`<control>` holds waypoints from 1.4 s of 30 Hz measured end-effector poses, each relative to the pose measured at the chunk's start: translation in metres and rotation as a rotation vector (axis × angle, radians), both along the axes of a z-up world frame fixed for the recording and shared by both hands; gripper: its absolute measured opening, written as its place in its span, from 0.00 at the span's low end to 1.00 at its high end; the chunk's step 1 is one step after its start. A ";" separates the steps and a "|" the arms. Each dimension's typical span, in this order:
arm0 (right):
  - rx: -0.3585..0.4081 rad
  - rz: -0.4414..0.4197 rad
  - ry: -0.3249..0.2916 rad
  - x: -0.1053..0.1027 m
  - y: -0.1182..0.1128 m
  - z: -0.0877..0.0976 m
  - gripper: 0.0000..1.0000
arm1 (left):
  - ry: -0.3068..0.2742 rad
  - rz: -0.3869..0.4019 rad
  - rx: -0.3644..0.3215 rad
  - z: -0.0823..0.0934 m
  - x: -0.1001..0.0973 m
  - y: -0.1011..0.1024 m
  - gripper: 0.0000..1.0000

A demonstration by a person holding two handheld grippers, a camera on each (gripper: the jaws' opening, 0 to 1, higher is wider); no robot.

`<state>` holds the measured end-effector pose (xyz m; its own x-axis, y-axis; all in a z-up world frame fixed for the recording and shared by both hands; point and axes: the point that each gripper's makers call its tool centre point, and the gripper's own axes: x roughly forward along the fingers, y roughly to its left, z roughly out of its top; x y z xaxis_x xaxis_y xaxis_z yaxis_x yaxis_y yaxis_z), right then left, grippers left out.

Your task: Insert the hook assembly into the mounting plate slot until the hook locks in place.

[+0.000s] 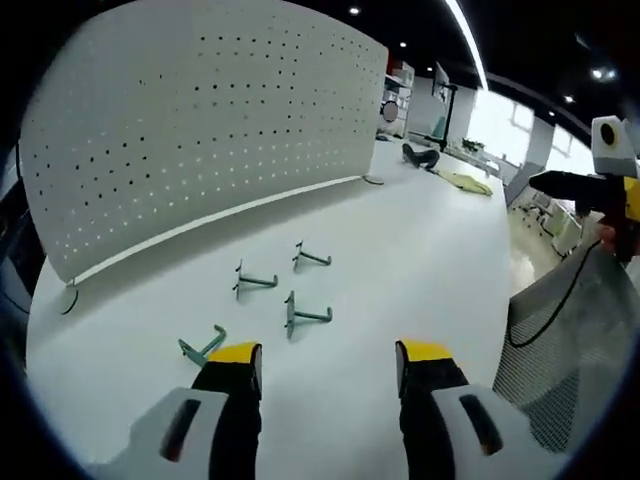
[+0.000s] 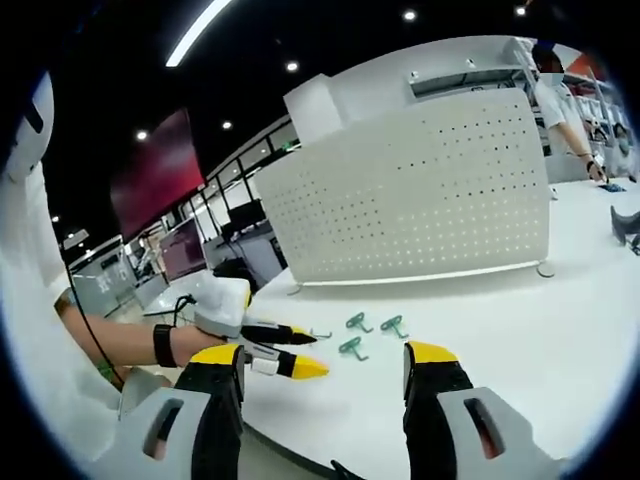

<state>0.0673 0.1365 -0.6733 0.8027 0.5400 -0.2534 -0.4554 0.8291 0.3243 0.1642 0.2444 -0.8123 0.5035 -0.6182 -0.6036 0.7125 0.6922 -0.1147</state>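
Observation:
A white pegboard mounting plate (image 1: 200,130) stands upright along the far side of the white table (image 1: 420,270). Several green hooks lie flat in front of it: one (image 1: 312,257) nearest the board, one (image 1: 255,281), one (image 1: 305,315), and one (image 1: 203,347) just left of my left jaw tip. My left gripper (image 1: 330,360) is open and empty above the table, short of the hooks. In the right gripper view the pegboard (image 2: 420,190) stands behind the hooks (image 2: 358,322) (image 2: 393,325) (image 2: 351,347). The left gripper (image 2: 308,352) hovers beside them. My right gripper (image 2: 322,365) is open and empty.
The right gripper (image 1: 610,190) shows at the far right, beyond the table edge. A mesh chair back (image 1: 560,340) stands beside the table. A black object (image 1: 420,155) and a yellow cloth (image 1: 465,182) lie at the far end. A person (image 2: 555,100) stands behind the pegboard.

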 end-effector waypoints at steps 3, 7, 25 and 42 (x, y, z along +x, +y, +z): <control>0.005 -0.008 -0.001 0.000 -0.002 0.000 0.65 | -0.008 -0.005 0.014 -0.001 0.004 -0.001 0.55; 0.011 -0.022 -0.006 0.001 -0.005 0.002 0.65 | 0.034 0.010 0.003 -0.004 0.010 -0.004 0.55; 0.024 -0.013 -0.005 0.006 -0.008 0.004 0.65 | -0.025 -0.007 0.103 -0.016 0.034 -0.005 0.40; 0.034 -0.015 0.003 0.008 -0.010 0.000 0.65 | -0.036 -0.023 0.163 -0.031 0.048 -0.010 0.20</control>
<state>0.0755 0.1262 -0.6732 0.8101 0.5360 -0.2374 -0.4421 0.8245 0.3532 0.2126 0.2341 -0.8429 0.5130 -0.5252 -0.6789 0.7303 0.6828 0.0236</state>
